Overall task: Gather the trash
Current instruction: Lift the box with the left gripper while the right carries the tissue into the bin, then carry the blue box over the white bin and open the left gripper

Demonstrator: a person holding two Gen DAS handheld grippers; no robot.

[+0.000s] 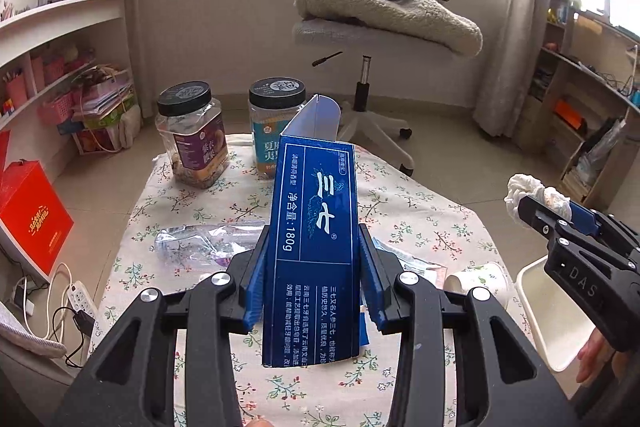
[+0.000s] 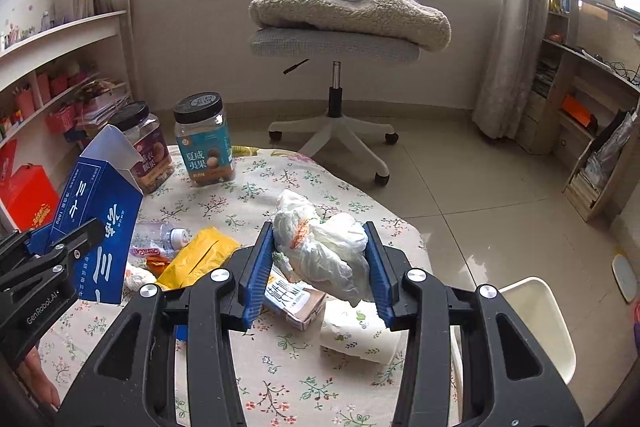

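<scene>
My left gripper (image 1: 312,279) is shut on a blue toothpaste box (image 1: 316,227) with its top flap open, held above the floral table; it also shows in the right wrist view (image 2: 100,223). My right gripper (image 2: 320,267) is shut on a crumpled white plastic bag (image 2: 324,243), held above the table; the wad shows in the left wrist view (image 1: 536,195). On the table lie a crushed plastic bottle (image 1: 200,243), a yellow wrapper (image 2: 200,259), a small carton (image 2: 296,301) and a tipped paper cup (image 2: 360,335).
Two black-lidded snack jars (image 1: 194,135) (image 1: 276,123) stand at the table's far edge. A white bin (image 2: 536,323) sits at the table's right side. An office chair (image 2: 336,27) with a blanket and plush monkey stands beyond. Shelves line both walls; a red box (image 1: 32,215) is on the left floor.
</scene>
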